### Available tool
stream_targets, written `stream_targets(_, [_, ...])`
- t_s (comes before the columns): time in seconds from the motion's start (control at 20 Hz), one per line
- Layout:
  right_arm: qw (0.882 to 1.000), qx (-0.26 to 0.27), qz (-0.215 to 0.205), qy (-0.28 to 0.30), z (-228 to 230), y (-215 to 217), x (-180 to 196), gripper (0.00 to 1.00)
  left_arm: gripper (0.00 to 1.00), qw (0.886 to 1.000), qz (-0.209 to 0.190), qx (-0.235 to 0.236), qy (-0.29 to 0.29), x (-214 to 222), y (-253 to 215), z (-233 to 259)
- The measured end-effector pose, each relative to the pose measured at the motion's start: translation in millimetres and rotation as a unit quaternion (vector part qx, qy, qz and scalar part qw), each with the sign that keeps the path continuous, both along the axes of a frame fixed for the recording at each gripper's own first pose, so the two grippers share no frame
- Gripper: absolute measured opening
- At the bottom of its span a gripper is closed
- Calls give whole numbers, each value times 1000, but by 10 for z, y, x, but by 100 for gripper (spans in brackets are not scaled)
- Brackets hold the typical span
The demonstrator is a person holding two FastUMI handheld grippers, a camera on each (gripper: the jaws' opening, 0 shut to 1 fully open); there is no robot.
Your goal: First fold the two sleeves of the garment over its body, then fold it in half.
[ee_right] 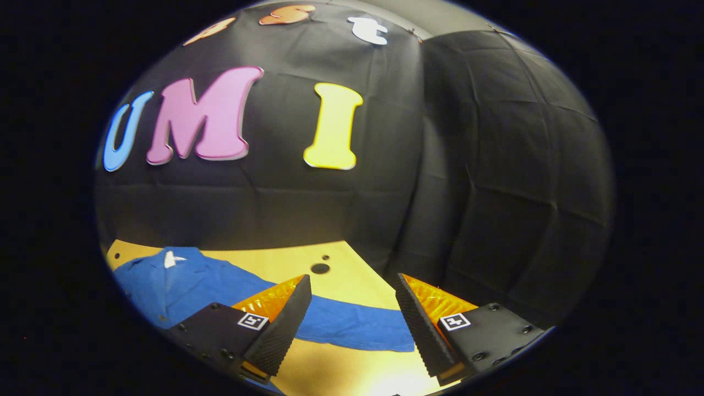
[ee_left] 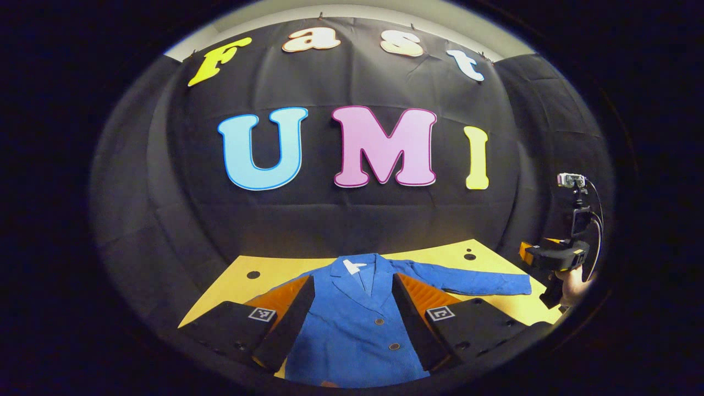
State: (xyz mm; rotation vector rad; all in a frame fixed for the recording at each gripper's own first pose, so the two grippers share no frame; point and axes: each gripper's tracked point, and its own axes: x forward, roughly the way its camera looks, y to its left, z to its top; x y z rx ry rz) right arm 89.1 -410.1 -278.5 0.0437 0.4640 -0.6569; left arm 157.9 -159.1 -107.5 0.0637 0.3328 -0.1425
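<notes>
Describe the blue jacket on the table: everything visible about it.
The blue jacket lies flat and face up on the yellow table, collar toward the booth wall. It looks like a soft, felt-like fabric, with notched lapels, a white tag inside the collar and dark buttons down the front. One sleeve stretches straight out sideways, unfolded, its cuff end lying between the right gripper's open fingers in the right gripper view. The left gripper frames the body; no fingers visibly grip the cloth.
</notes>
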Motion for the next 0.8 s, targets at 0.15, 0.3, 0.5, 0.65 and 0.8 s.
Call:
stream_targets(0.15, [997, 30, -32, 61, -574, -258, -148, 94, 81, 1000, -20, -1, 21, 38, -163, -133])
stream_targets(0.3, [989, 64, -62, 117, -1102, -490, -271, 98, 82, 999, -13, -3, 39, 81, -179, -223])
stream_targets(0.5, [969, 139, -117, 169, -1556, -640, -488, 96, 82, 999, -5, -4, 46, 145, -223, -253])
stream_targets(0.65, [953, 176, -152, 195, -1754, -669, -600, 99, 82, 999, -5, -2, 47, 165, -278, -265])
stream_targets(0.8, [945, 207, -151, 203, -1943, -612, -577, 99, 82, 999, -4, -4, 50, 170, -319, -291])
